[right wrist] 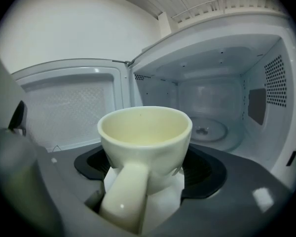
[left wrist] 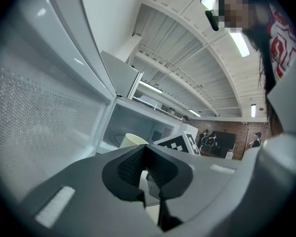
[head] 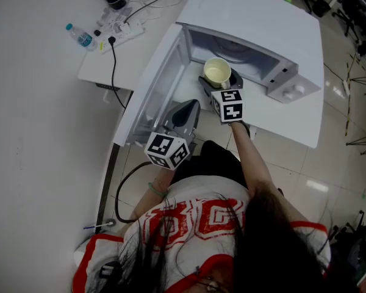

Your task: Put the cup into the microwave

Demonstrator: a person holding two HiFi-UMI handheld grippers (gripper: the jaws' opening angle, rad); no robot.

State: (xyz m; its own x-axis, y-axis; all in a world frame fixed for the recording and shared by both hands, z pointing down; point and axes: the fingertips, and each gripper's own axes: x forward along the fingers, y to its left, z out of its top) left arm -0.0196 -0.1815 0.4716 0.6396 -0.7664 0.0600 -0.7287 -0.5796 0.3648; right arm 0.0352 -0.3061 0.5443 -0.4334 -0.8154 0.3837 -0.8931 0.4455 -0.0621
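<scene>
A cream cup [head: 217, 72] [right wrist: 144, 141] sits upright between the jaws of my right gripper [head: 218, 85] [right wrist: 147, 174], which is shut on it with the handle pointing back at the camera. The cup hangs just in front of the mouth of the white microwave [head: 256, 35] [right wrist: 212, 107], whose glass turntable [right wrist: 212, 130] shows inside. The microwave door [head: 155, 81] [right wrist: 69, 107] swings open to the left. My left gripper [head: 184, 116] [left wrist: 147, 169] stays low by the door, jaws shut with nothing between them; the cup [left wrist: 130, 141] peeks above it.
A white side table [head: 131, 41] at the back left carries a power strip [head: 123, 32], cables and a water bottle [head: 80, 36]. A black cable [head: 114, 72] hangs off it. The microwave's control panel [head: 290, 87] is on its right.
</scene>
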